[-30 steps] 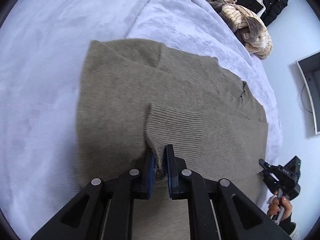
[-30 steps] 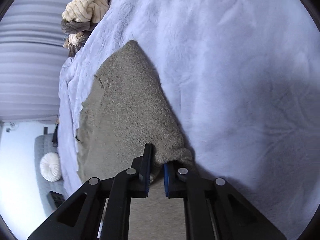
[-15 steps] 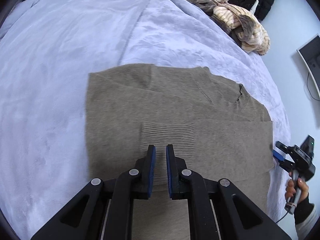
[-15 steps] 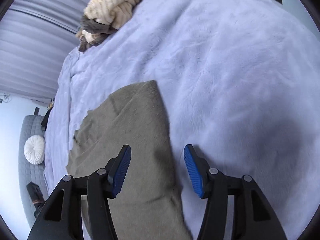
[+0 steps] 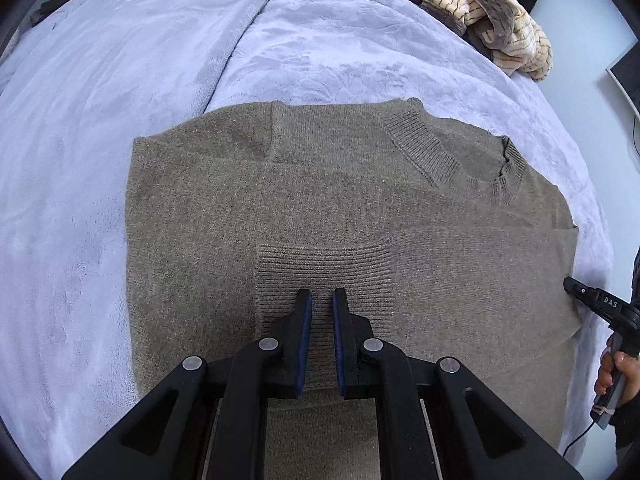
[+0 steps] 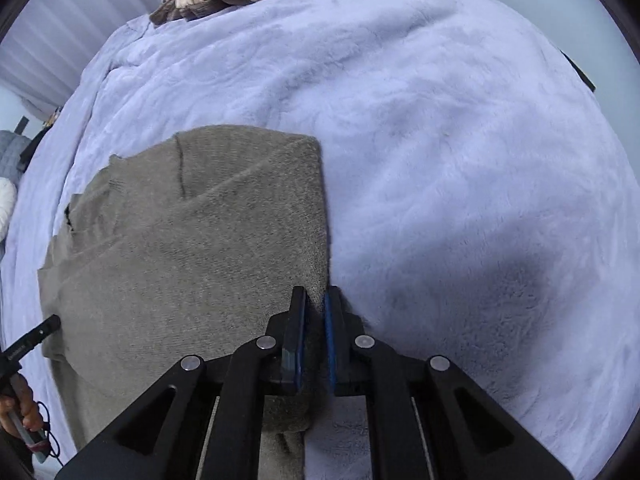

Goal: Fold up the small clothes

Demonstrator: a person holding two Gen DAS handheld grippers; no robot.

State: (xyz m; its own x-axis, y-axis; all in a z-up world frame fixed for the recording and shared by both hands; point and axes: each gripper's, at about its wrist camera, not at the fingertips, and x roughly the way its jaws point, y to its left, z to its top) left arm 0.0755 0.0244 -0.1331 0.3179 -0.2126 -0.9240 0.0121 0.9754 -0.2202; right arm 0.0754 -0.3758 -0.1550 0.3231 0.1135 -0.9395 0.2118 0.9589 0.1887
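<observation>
L gripper (image 5: 322, 296): jaws narrow, nearly together, blue pads facing; only a slim gap, nothing visibly pinched between them. Tips sit over the ribbed cuff (image 5: 320, 268) of a sleeve folded across the sweater (image 5: 248, 208); contact w/ the knit can't be confirmed.

R gripper (image 6: 315, 294): jaws also narrow, closed down on the sweater's right side edge (image 6: 320, 240); knit fabric seen between the blue pads, w/ more bunched under the fingers.

Sweater: olive-grey knit, lies flat on the lavender fleece blanket (image 5: 120, 80), front up. Ribbed crew collar (image 5: 460, 160) points away and to the right in L view. Sleeve is folded inward over the body. In R view the garment (image 6: 180, 240) extends ahead and left of the tongs, its right edge running straight from the jaws toward the far corner.

Each tool shows in the other's view: R gripper at the sweater's right edge (image 5: 596, 300), L gripper at its left edge (image 6: 32, 340), each w/ the holding hand visible.

Far side of blanket: pile of cream-and-brown striped clothes (image 5: 492, 12), well apart from the sweater.
</observation>
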